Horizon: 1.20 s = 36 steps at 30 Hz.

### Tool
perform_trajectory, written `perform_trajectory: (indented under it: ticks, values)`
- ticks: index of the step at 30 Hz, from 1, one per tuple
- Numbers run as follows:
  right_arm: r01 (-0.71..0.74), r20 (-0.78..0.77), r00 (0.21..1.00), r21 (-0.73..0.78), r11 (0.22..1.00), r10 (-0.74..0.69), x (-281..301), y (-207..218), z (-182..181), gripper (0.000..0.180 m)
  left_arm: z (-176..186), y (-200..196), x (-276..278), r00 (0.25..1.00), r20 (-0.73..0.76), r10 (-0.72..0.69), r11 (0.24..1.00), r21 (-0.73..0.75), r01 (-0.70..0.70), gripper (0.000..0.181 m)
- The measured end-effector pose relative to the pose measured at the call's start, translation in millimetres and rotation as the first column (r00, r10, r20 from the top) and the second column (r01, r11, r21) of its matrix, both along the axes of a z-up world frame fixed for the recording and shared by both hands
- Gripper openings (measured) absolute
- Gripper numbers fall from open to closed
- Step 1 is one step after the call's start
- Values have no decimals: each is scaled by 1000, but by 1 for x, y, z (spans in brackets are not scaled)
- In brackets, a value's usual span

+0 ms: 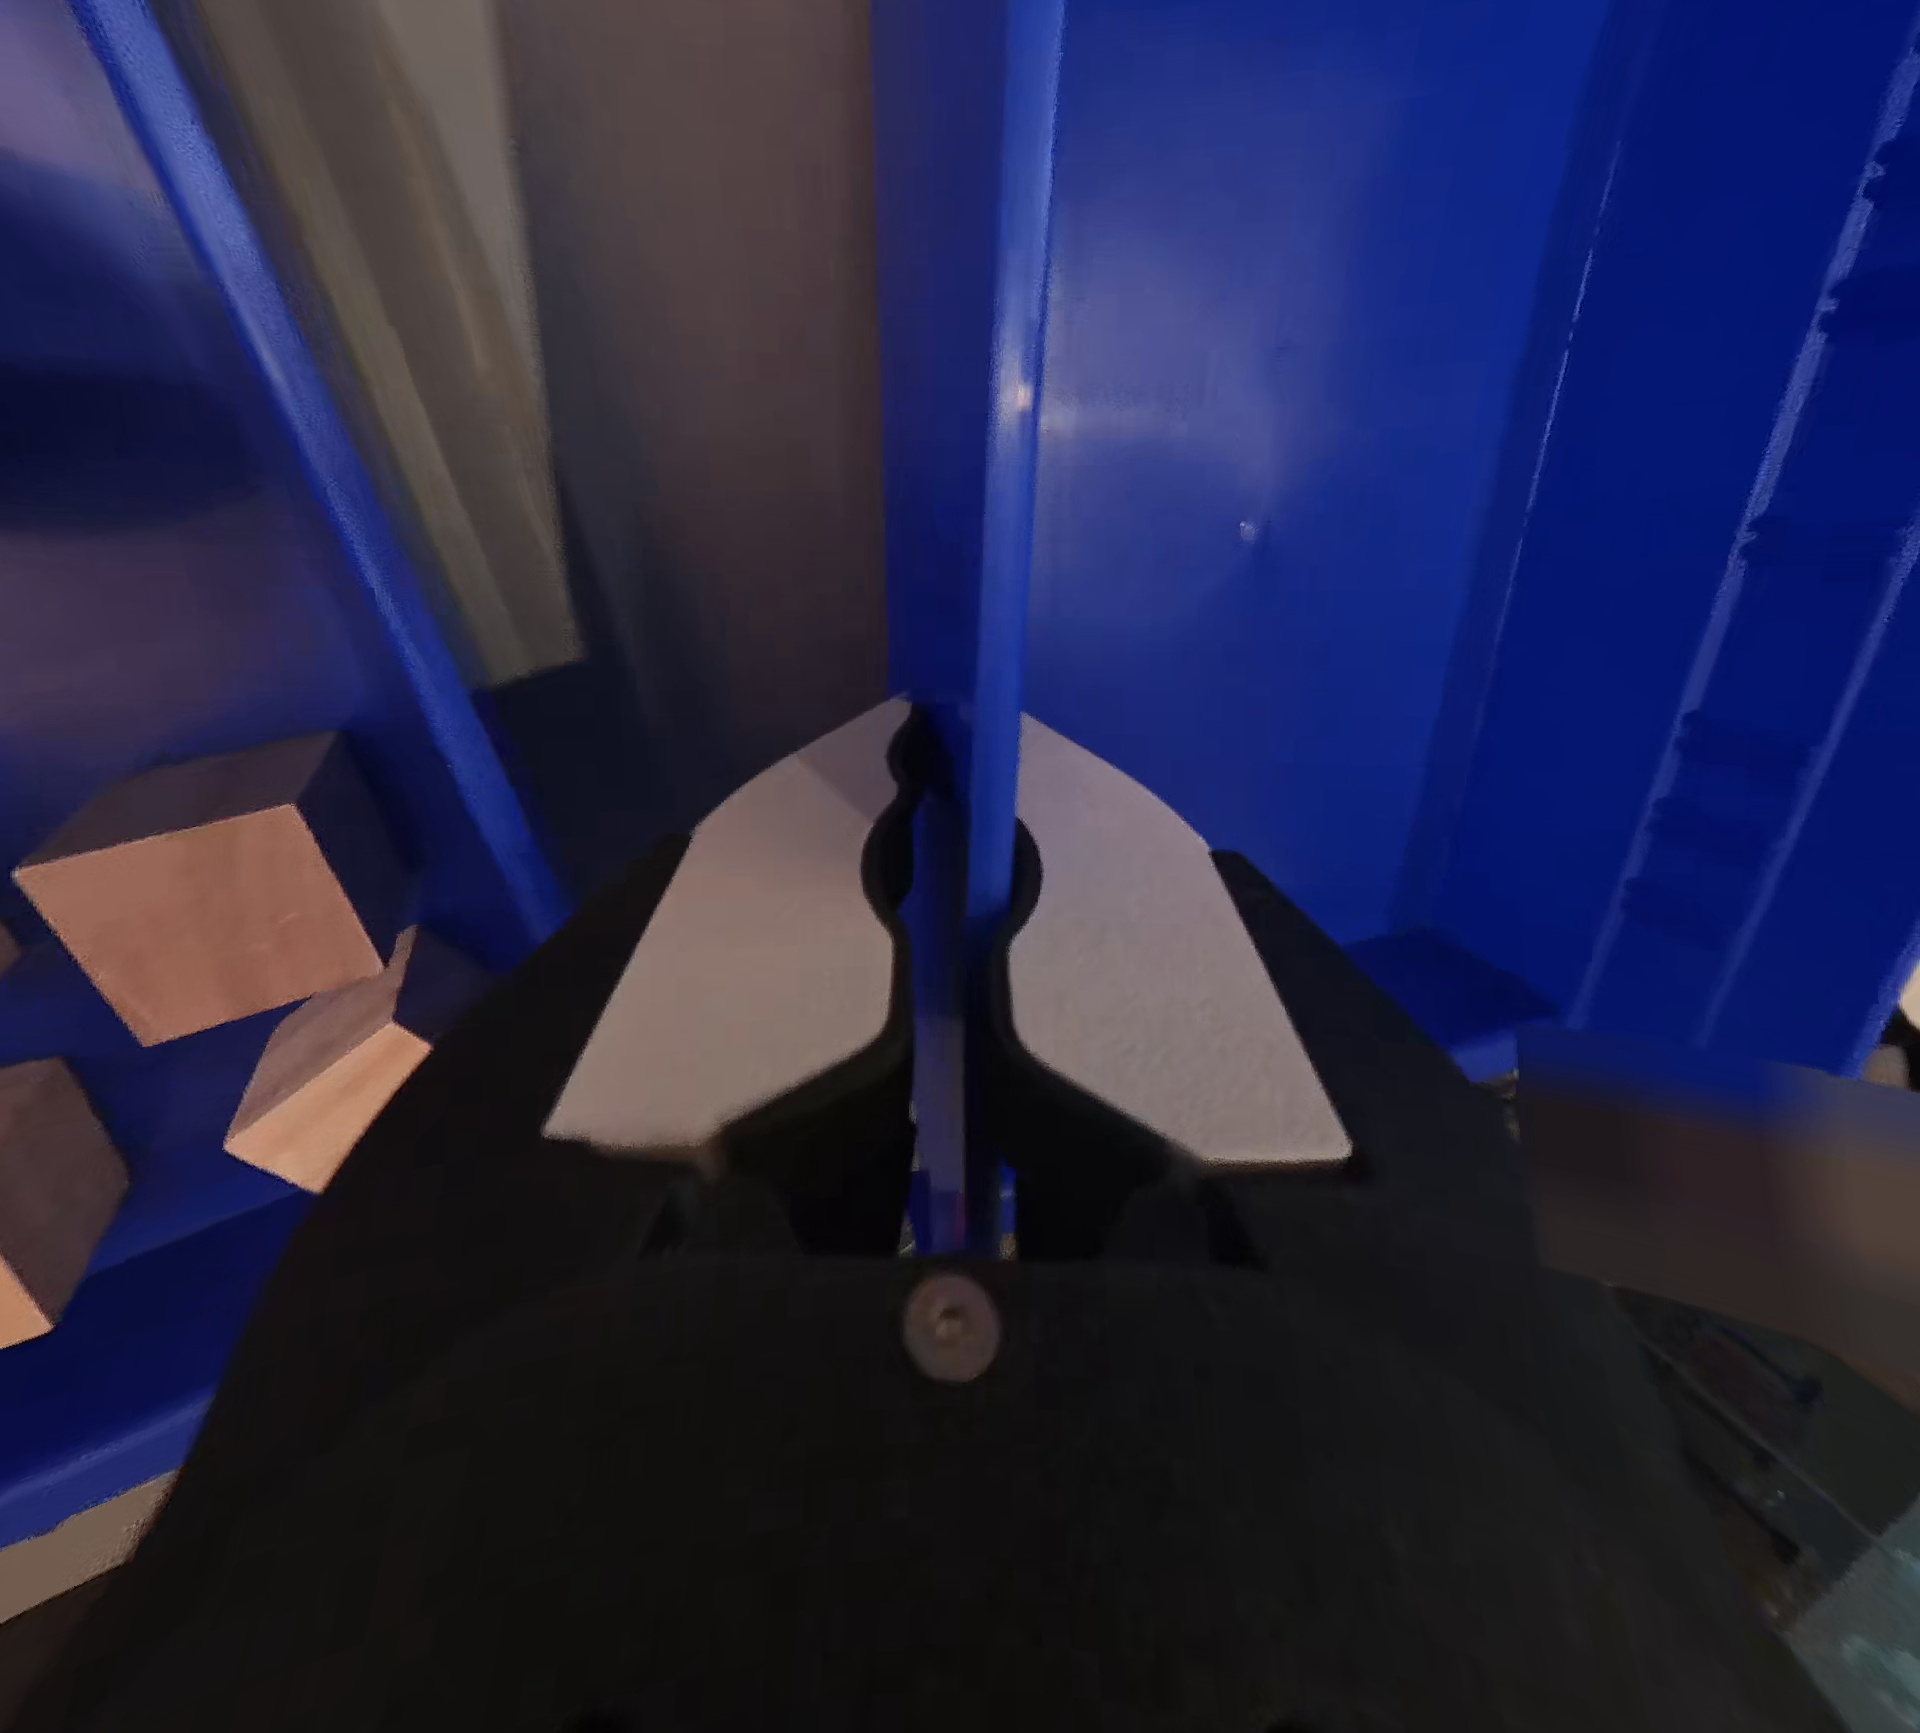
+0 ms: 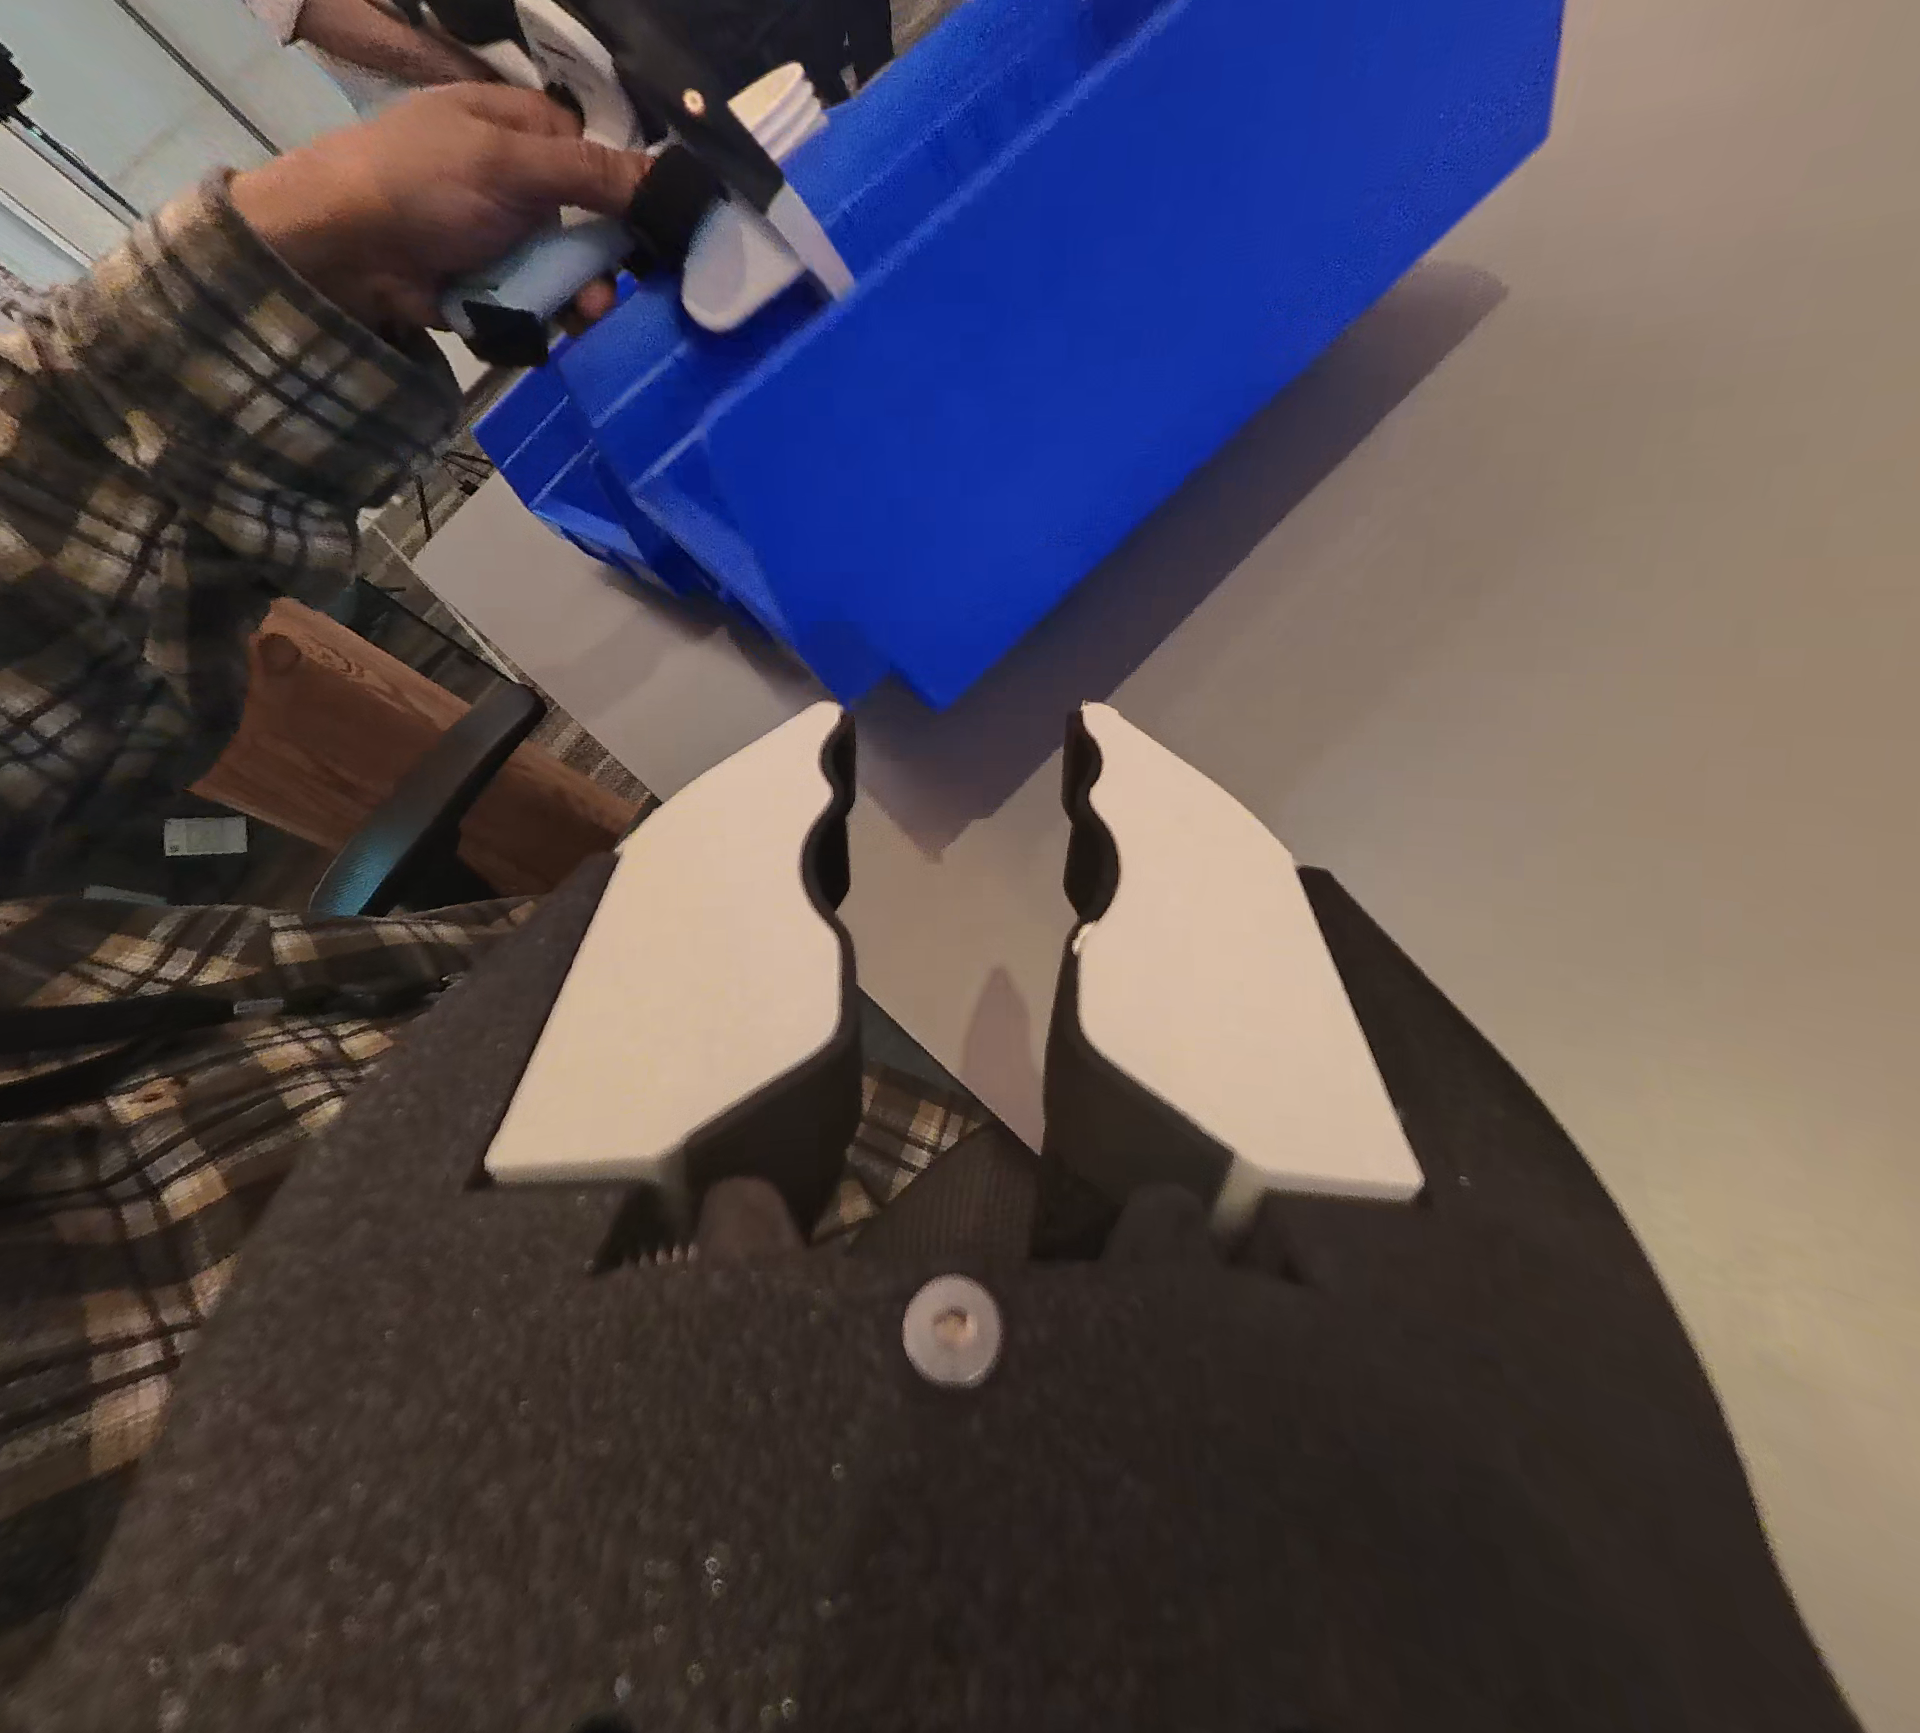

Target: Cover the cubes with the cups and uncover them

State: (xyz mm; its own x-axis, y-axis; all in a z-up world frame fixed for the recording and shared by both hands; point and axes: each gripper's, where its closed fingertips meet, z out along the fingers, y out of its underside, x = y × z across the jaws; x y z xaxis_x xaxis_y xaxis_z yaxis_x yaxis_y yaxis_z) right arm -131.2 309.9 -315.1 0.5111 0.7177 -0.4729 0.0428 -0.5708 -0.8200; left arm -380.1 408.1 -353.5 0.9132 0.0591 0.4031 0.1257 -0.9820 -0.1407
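L gripper: fingers closed on the thin upright wall of a blue bin, one finger each side of the wall, rim running up between them; R side of that wall is smooth blue plastic, L side is the bin's inner space w/ wooden cubes lying loose at lower L, three or four in sight, uncovered, some touching each other; view is motion-blurred, grey surface beyond the bin.

R gripper: fingers apart w/ a clear gap, nothing between them, hanging over the grey tabletop near its corner; the bin sits on the tabletop ahead, well apart from these fingers; at upper L a hand in a plaid sleeve holds the L gripper, its white fingers pinching the bin's near rim; white cups, nested in a stack, poke up just behind that gripper, inside the bin; cubes not seen from this side; a chair armrest and wooden seat sit below the tabletop edge; another person in a pale shirt stands in the far background.
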Motion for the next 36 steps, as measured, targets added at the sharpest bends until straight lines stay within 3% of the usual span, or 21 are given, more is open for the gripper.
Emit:
perform_trajectory:
  ticks: [5, 10, 16, 20, 23, 29, 34, 36]
  values:
    - [-6, 14, 1000, -6, 1000, 6, -2, 1, -3, 42, -21, -4, 6, 1000, -7, 2, 1000, -31, -2, 17]
    - [15, 45, 999, -8, 1000, -14, -3, 5, -1, 61, -4, -4, 18, 995, 90, -32, 999, 13, 31, 26]
    - [55, 125, 991, -71, 996, -46, -9, 18, 10, 68, 72, -5, 12, 969, 220, -117, 968, 245, 61, 31]
    - [69, 267, 963, -116, 991, -36, -21, 36, 5, 72, 128, -35, -5, 933, 283, -223, 899, 429, 84, 33]
    - [105, 355, 934, -157, 982, -43, -28, 55, -2, 71, 149, -65, -34, 933, 248, -261, 836, 542, 90, 37]
    - [182, 556, 831, -281, 942, 5, -40, 79, -35, 69, 142, -109, -105, 959, 177, -220, 752, 657, 51, 40]
    - [252, 676, 734, -373, 893, 75, -48, 82, -54, 51, 122, -123, -147, 960, 199, -196, 725, 689, 5, 41]
    - [281, 710, 697, -400, 872, 101, -48, 84, -59, 35, 119, -125, -155, 950, 224, -216, 712, 702, -4, 40]
